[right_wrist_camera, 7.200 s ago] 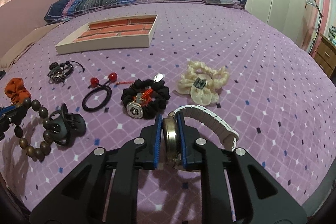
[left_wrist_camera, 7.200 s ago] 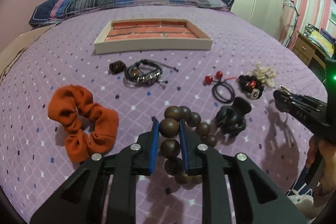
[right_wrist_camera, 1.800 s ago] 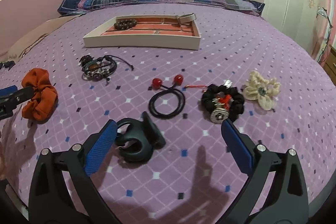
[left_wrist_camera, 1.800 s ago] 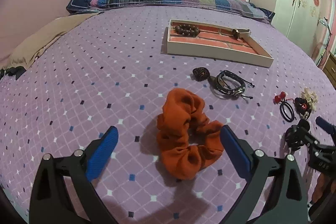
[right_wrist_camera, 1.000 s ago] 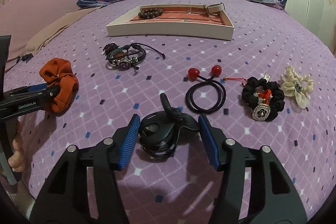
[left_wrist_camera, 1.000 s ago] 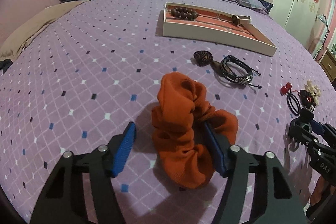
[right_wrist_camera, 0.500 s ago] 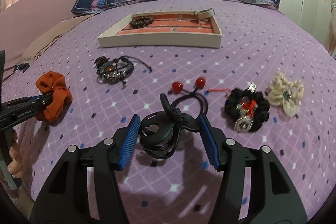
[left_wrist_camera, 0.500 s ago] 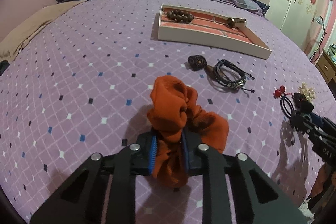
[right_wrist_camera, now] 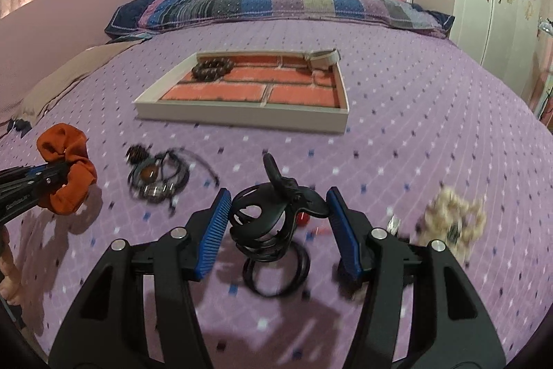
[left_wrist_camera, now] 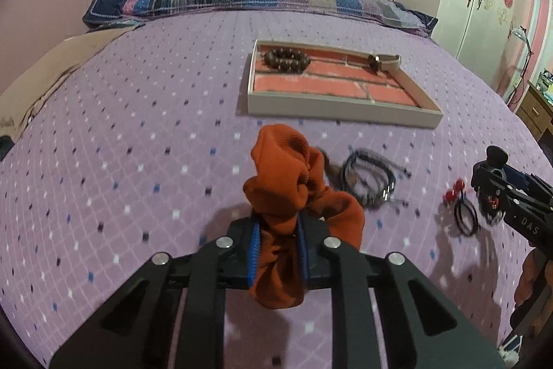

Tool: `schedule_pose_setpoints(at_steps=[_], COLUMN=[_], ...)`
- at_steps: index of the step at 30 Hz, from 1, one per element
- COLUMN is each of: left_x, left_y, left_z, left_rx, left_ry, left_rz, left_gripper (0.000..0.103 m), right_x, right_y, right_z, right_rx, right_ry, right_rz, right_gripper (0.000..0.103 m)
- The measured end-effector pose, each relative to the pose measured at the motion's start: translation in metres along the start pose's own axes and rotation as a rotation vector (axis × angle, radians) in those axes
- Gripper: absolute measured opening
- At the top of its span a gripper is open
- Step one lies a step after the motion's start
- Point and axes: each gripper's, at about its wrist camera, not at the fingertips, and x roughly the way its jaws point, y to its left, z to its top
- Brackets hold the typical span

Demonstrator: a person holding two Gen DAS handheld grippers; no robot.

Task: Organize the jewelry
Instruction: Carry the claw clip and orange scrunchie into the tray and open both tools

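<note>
My left claw (left_wrist_camera: 276,251) pinches one orange scrunchie (left_wrist_camera: 293,192), lifted off the purple bed (left_wrist_camera: 138,127); my right claw (right_wrist_camera: 278,223) closes on one black hair clip (right_wrist_camera: 273,213), carried clear of the bedspread with slim gaps showing at the pads. Just beyond lie one black hair tie (right_wrist_camera: 276,268) with two red beads, one dark leather bracelet bundle (right_wrist_camera: 155,175) and one cream flower scrunchie (right_wrist_camera: 452,223); a further dark piece is too blurred to count. Farther off, the one brick-lined tray (right_wrist_camera: 242,118) holds one bead bracelet (right_wrist_camera: 211,68) and one watch (right_wrist_camera: 321,57). My worry: the clip's curved shell could squirt from the pads, or the scrunchie's hanging loop snag the tray rim.
</note>
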Motion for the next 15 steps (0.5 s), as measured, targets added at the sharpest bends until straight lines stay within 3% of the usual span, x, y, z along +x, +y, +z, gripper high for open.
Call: schedule_pose_setpoints(at_steps=[11, 15], left_x=[0.023, 0.051], left_y=[-0.018, -0.021], left_z=[0.084, 0.118], left_rx=[0.044, 0.042], left_ry=[-0.086, -0.067], left_rz=[-0.041, -0.063], left_gripper=[0.018, 0.018], right_x=[0.044, 0.077], right_y=[-0.016, -0.023], right_z=[0.078, 0.107], right_rx=[-0.014, -0.011], right_ry=[-0.048, -0.018], right_rz=[-0.040, -0.042], right_gripper=[0.057, 0.057])
